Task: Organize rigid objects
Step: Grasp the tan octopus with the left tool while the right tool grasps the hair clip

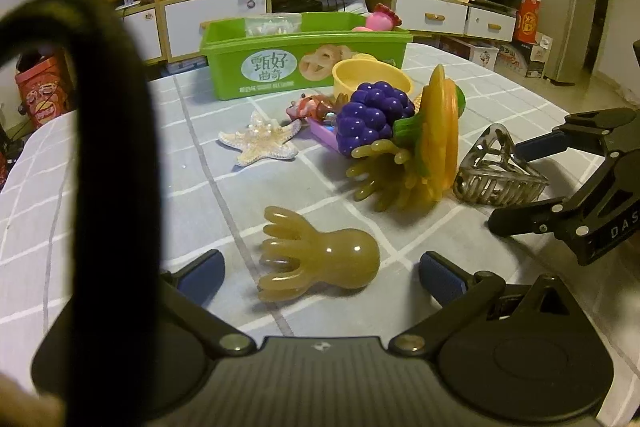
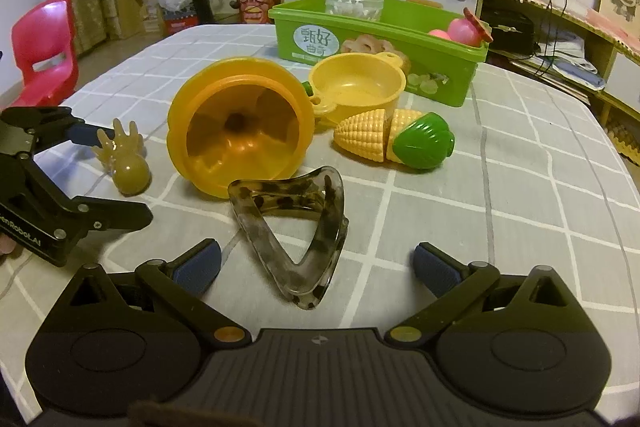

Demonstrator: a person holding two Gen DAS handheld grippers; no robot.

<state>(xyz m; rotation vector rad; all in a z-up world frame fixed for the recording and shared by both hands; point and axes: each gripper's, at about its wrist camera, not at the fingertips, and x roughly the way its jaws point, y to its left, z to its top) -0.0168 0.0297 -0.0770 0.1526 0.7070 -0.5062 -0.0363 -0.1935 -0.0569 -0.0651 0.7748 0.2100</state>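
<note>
Left gripper (image 1: 320, 273) sits low over the table (image 1: 120, 187), jaws wide apart w/ nothing clamped; an amber octopus-shaped massager (image 1: 320, 257) lies on the cloth right between the fingertips, not touched by either pad. Just ahead & a bit right stands a second amber massager (image 1: 384, 175) leaning against an orange pumpkin half (image 1: 440, 131), w/ purple toy grapes (image 1: 372, 117) behind it. Ahead-left lies a pale starfish (image 1: 260, 143). Farther ahead, a yellow toy pot (image 1: 372, 77) and a green bin (image 1: 304, 51) w/ a pink toy (image 1: 382, 19) inside. To the right, a clear claw hair clip (image 1: 496, 171) sits between the open fingers of the right gripper (image 1: 516, 187). Right wrist view: right gripper (image 2: 316, 267) also spread wide, holding nothing; the tortoiseshell-clear hair clip (image 2: 296, 235) lies on the table (image 2: 520, 187) between its fingertips, apart from both pads. Ahead of it, the pumpkin half (image 2: 240, 131) w/ hollow side facing the camera; ahead-right, toy corn (image 2: 396, 139), then the yellow pot (image 2: 356, 87) and green bin (image 2: 380, 35). Far left, the left gripper (image 2: 116, 175) brackets the amber massager (image 2: 124, 159).
</note>
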